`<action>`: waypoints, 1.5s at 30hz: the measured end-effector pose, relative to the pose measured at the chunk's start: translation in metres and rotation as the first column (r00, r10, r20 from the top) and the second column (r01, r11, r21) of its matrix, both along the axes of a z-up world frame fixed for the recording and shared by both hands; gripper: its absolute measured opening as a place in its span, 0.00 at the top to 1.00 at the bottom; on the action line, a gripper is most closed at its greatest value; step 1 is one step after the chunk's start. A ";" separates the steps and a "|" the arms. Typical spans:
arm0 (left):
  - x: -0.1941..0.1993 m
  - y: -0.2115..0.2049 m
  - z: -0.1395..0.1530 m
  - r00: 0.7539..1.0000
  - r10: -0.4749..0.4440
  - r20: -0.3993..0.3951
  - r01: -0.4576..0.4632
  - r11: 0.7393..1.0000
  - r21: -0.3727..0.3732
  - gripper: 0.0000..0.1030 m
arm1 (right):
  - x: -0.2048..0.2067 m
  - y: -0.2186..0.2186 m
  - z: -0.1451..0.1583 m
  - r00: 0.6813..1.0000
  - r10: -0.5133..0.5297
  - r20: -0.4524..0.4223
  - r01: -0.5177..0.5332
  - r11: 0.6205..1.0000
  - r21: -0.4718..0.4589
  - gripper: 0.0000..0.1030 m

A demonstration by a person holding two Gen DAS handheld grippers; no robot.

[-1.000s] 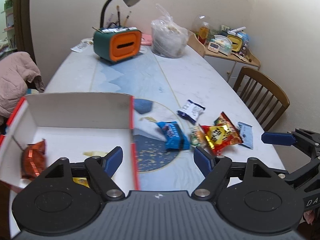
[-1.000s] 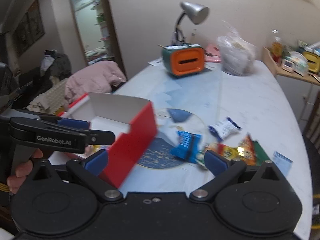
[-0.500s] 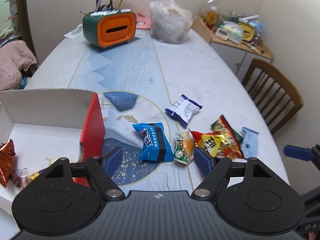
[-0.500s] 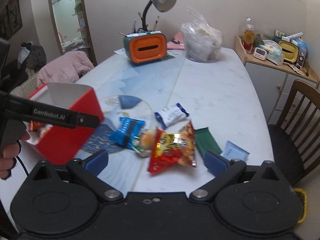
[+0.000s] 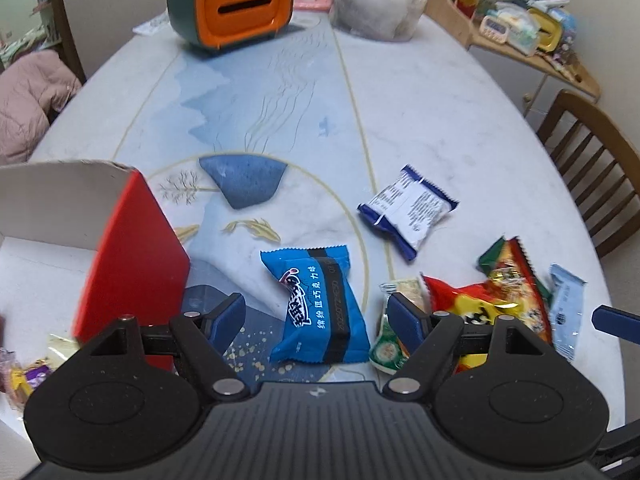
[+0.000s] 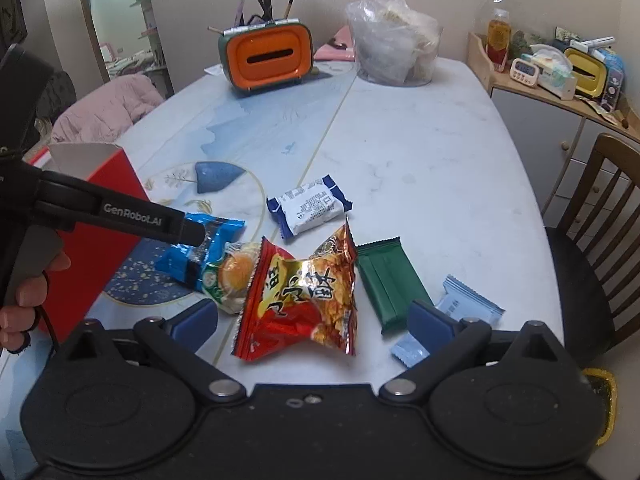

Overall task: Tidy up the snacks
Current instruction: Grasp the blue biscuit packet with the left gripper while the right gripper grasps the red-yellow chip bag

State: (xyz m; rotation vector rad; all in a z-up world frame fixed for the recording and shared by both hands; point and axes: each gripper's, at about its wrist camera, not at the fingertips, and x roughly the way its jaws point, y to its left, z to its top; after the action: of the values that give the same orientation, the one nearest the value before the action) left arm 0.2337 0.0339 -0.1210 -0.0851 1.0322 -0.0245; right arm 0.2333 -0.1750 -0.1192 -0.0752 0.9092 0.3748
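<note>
Glossy crinkled foil on the red chip bag (image 6: 298, 296) between the open right gripper (image 6: 312, 320) fingers, shiny plastic film on the blue chocolate packet (image 5: 318, 306) between the open left gripper (image 5: 316, 314) fingers, and a duller sheen on the dark green bar wrapper (image 6: 386, 280) just right of the chip bag. Matt cardboard, red outside and white inside, on the box (image 5: 132, 256) left of the left gripper; smooth, faintly reflective marble-look top with printed blue pattern on the table (image 6: 420, 152). Farther ahead, smooth satin plastic on the orange-and-green tissue holder (image 6: 266, 56), thin crumpled clear plastic on the bag (image 6: 394, 50), varnished wood on the chair (image 5: 592, 152) off to the right, and matt black plastic with blue rubbery pads on both grippers.
</note>
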 end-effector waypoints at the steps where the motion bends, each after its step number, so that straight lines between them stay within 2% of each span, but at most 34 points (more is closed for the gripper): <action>1: 0.003 0.000 -0.004 1.000 0.005 -0.011 -0.005 1.000 -0.001 0.24 | 0.004 0.001 -0.003 1.000 0.001 -0.006 -0.001 1.000 -0.001 0.02; 9: 0.024 0.008 -0.027 0.996 0.050 -0.078 -0.054 0.997 -0.052 0.24 | 0.026 0.007 -0.024 0.998 0.009 -0.055 -0.009 1.000 0.003 0.03; 15: 0.030 0.008 -0.036 0.994 0.053 -0.092 -0.059 0.997 -0.058 0.24 | 0.036 0.010 -0.037 0.997 -0.003 -0.083 0.003 1.000 -0.011 0.05; 17: 0.030 0.008 -0.039 0.995 0.054 -0.090 -0.059 0.996 -0.065 0.25 | 0.037 0.011 -0.039 0.996 -0.001 -0.090 0.000 1.000 -0.009 0.07; 23: 0.028 0.004 -0.039 0.997 0.032 -0.066 -0.036 0.998 -0.057 0.26 | 0.038 0.016 -0.042 0.996 0.007 -0.093 -0.008 1.000 -0.012 0.21; 25: 0.028 0.004 -0.039 0.998 0.033 -0.061 -0.036 0.998 -0.054 0.32 | 0.038 0.017 -0.043 0.995 0.007 -0.095 -0.008 1.000 -0.013 0.28; 28: 0.027 0.003 -0.038 0.998 0.032 -0.058 -0.034 0.999 -0.034 0.41 | 0.038 0.017 -0.043 0.996 0.003 -0.093 -0.005 1.000 -0.016 0.34; 32: 0.025 -0.001 -0.037 0.999 0.014 -0.050 -0.013 1.000 0.007 0.56 | 0.036 0.019 -0.042 0.996 -0.001 -0.089 -0.001 1.000 -0.023 0.35; 36: 0.024 0.001 -0.035 0.999 0.015 -0.050 -0.015 1.000 0.003 0.62 | 0.033 0.020 -0.040 0.997 -0.012 -0.081 0.009 0.999 -0.036 0.37; 45: 0.009 0.004 -0.023 0.999 0.010 -0.034 -0.010 1.000 0.008 0.63 | 0.019 0.017 -0.026 0.997 -0.036 -0.062 0.034 0.999 -0.028 0.38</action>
State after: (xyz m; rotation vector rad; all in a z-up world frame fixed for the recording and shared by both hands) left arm 0.2424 0.0374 -0.1438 -0.0842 1.0654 -0.0100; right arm 0.2522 -0.1576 -0.1457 -0.0724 0.9765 0.3336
